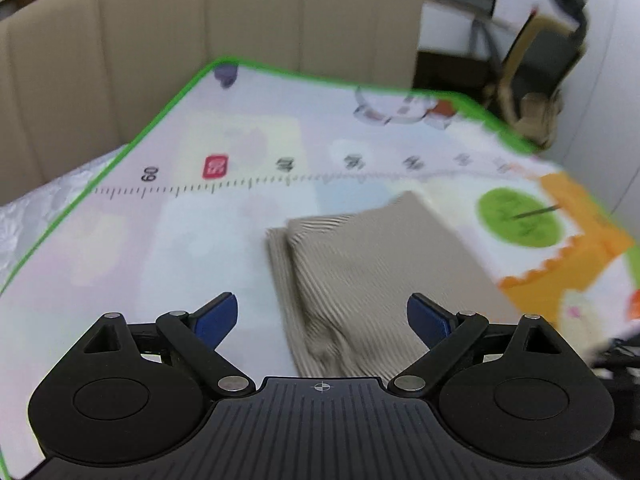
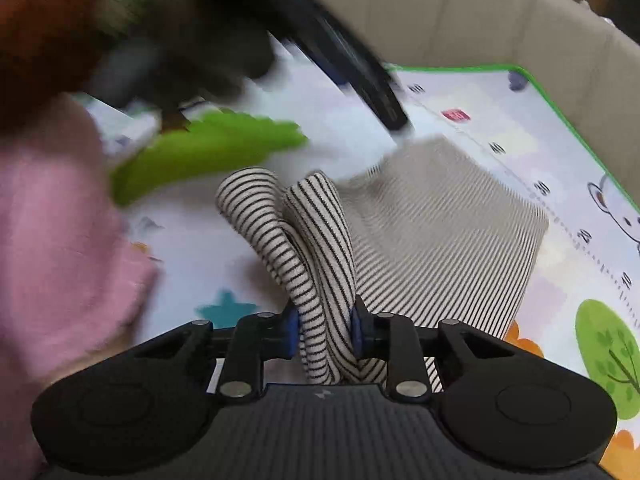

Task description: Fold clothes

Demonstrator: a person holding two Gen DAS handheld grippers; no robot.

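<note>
Surface: play mat (image 1: 168, 248), green-edged, printed ruler reading "60".
Garment: striped cloth (image 2: 440, 240), folded, long axis toward upper right.
Left gripper (image 1: 322, 316): jaws spread, empty.
Right gripper (image 2: 325, 330): jaws pinching bunched cloth.

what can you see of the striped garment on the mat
The striped garment is soft knit cloth, cream with thin dark stripes. Most of it lies folded in a flat rectangle on the printed mat. One bunched, rolled end rises from it, pinched between the jaws of the right gripper. The left gripper hangs open above it, not touching.
</note>
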